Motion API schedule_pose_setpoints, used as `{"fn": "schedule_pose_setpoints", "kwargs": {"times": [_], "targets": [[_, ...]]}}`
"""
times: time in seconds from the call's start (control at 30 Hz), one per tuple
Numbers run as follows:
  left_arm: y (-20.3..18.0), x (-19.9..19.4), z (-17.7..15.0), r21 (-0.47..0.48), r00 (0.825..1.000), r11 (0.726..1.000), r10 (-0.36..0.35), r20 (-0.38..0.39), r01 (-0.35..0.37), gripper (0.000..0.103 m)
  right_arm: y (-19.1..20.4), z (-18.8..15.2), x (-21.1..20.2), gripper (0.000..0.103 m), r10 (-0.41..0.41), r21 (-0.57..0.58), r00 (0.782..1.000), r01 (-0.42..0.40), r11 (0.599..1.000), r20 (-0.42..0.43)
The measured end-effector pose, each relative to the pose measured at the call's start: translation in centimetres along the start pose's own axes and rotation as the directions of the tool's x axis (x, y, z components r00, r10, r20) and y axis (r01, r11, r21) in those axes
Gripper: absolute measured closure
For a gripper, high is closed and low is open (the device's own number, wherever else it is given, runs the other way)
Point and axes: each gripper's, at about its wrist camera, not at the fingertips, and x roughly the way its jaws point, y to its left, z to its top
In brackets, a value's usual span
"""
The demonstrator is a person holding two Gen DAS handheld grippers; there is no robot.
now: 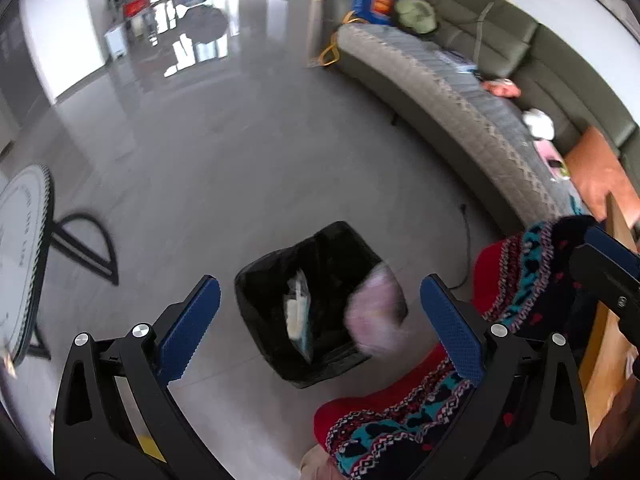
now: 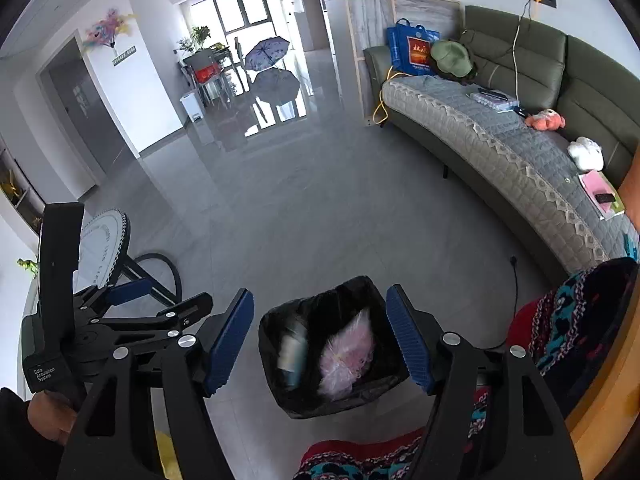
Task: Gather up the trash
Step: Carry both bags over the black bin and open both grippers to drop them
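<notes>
A black-lined trash bin (image 1: 280, 280) (image 2: 276, 328) stands on the grey floor below both grippers. A pale pink plastic bag (image 1: 376, 312), blurred, is at the bin's right rim in the left wrist view; in the right wrist view the pink bag (image 2: 348, 356) is inside the bin beside a white-and-teal wrapper (image 2: 292, 356) (image 1: 298, 312). My left gripper (image 1: 320, 324) is open and empty above the bin. My right gripper (image 2: 320, 336) is open and empty above it too. The left gripper also shows at the left of the right wrist view (image 2: 132, 296).
A grey-covered green sofa (image 2: 500, 148) with toys, a hat and a blue bag curves along the right. A round white side table (image 1: 20, 256) (image 2: 102, 246) stands left. The person's red patterned knees (image 1: 400, 432) are near the bin. A black cable (image 2: 514, 276) lies on the floor.
</notes>
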Motion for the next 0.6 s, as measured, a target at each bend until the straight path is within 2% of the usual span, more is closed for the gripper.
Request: {"fn": "schedule_pose_setpoints", "kwargs": {"times": [0.13,0.2,0.37,0.6], "targets": [[0.2,-0.6,-0.3,0.010,0.998,0.998,0.055,0.018,-0.055,0.006,-0.4,-0.3,0.3,0.033,-0.001,0.016,1.000,0.001,1.000,-0.005],[-0.3,-0.8,-0.4,0.031,0.998,0.998,0.053,0.041,-0.055,0.006,-0.6,-0.5,0.3,0.033,-0.004,0.018,1.000,0.004,1.000,-0.006],[-1.1,-2.2,-0.2,0.073,0.996,0.997,-0.010,0.090,0.004,0.006,-1.4,-0.8,-0.4,0.033,-0.011,0.028,1.000,0.011,1.000,0.005],[-3.0,-3.7,-0.3,0.095,0.994,0.994,-0.060,0.090,0.051,0.006,-2.1,-1.9,-3.7,0.033,-0.036,0.048,0.999,0.034,0.998,0.035]]}}
